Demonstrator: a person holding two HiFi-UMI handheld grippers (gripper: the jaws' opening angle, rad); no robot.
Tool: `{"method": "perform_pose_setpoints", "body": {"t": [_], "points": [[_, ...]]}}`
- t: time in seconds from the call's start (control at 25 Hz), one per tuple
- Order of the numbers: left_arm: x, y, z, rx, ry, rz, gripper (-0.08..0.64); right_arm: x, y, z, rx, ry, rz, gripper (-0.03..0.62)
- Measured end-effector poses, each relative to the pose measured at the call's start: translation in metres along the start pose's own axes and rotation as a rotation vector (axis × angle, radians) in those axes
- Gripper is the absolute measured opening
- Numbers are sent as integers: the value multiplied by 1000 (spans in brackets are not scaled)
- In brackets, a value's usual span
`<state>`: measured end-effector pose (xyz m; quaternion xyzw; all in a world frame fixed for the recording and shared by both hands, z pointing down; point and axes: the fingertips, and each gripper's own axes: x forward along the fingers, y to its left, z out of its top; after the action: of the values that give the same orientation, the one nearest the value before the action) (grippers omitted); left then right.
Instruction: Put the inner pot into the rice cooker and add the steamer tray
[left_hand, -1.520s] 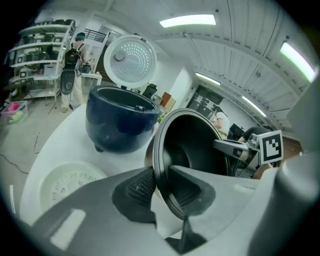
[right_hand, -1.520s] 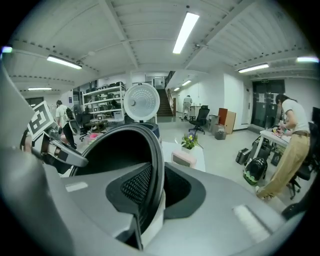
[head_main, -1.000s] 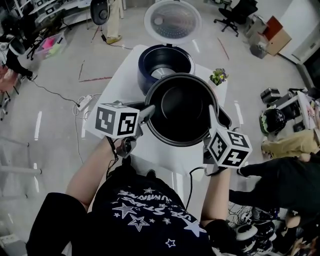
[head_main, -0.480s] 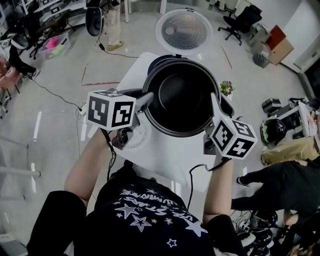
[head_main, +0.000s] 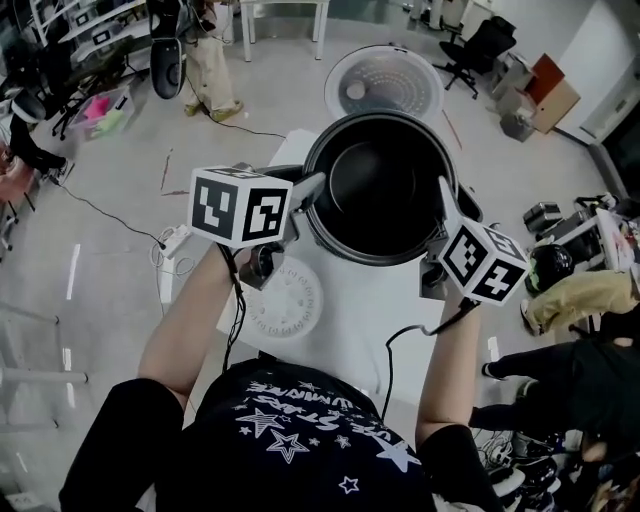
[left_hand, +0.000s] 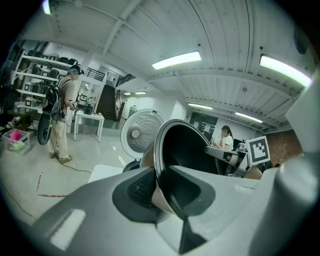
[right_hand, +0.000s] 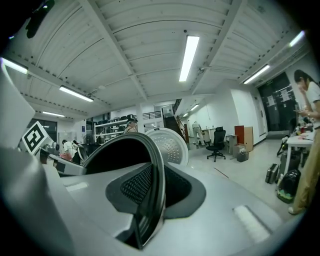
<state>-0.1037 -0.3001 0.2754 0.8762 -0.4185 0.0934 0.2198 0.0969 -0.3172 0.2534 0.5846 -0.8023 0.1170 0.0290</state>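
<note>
The dark inner pot (head_main: 380, 185) hangs in the air, held by its rim from both sides. My left gripper (head_main: 312, 188) is shut on the pot's left rim (left_hand: 161, 150). My right gripper (head_main: 442, 200) is shut on the right rim (right_hand: 159, 170). The rice cooker sits right under the pot and is almost hidden; only a dark edge (head_main: 272, 173) and its open round lid (head_main: 385, 82) show. The white perforated steamer tray (head_main: 283, 298) lies flat on the white table (head_main: 370, 310), near my left arm.
A power cord (head_main: 400, 340) runs off the table's near edge. A person (head_main: 205, 60) stands on the floor at far left, an office chair (head_main: 470, 40) at the back right. Another person in dark clothes (head_main: 590, 370) is low at the right, beside bags.
Both grippers have carried the pot forward, from in front of the cooker to right above it. The steamer tray on the table has come into view behind the pot.
</note>
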Motion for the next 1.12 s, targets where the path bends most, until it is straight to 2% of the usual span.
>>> {"method": "perform_pose_setpoints", "body": {"t": [0.16, 0.6, 0.92, 1.12], "points": [[13, 19, 18, 5, 8, -32, 81, 22, 0, 4, 28, 6, -23, 87], [52, 55, 25, -16, 64, -68, 80, 63, -12, -11, 61, 70, -111, 87], [96, 58, 3, -20, 138, -80, 78, 76, -48, -44, 95, 142, -184, 91], [117, 63, -7, -16, 175, -80, 78, 86, -62, -64, 96, 195, -198, 91]]}}
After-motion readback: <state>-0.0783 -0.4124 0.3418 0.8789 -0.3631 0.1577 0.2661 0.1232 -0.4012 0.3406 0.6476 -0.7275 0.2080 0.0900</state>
